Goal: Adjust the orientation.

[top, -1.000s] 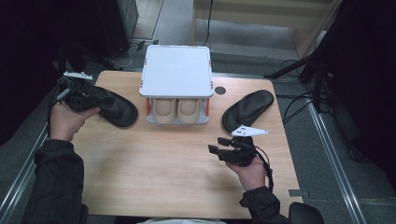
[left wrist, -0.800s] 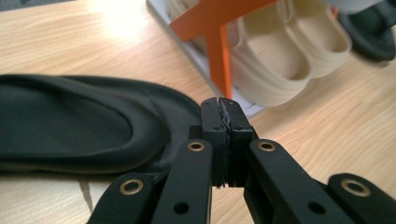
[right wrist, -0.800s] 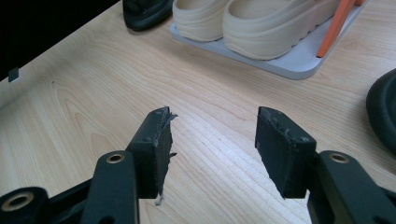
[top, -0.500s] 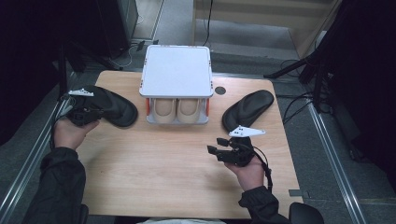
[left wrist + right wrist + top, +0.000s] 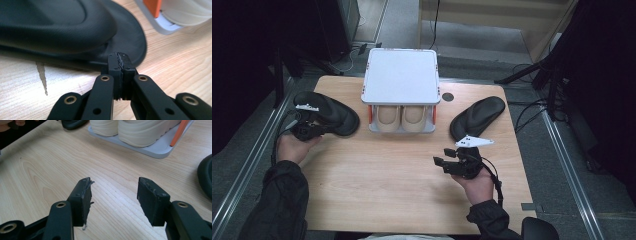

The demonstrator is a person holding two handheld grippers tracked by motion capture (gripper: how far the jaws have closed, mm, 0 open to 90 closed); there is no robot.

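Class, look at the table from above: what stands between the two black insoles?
In the high view, a white two-tier rack holding a pair of cream shoes stands between the left insole and the right insole.

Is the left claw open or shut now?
Shut. The left claw has its two pads pressed together, nothing visible between them, beside the black insole.

No legible text, label, brand, number or sign is found in any view. The white lid of the rack (image 5: pixel 400 76), the two black insoles (image 5: pixel 328 114) (image 5: pixel 477 117), the cream shoes (image 5: pixel 402 117) and the table (image 5: pixel 387 180) carry no readable marking. The tongs' black links in both gripper views bear plain brass rivets, unlettered.
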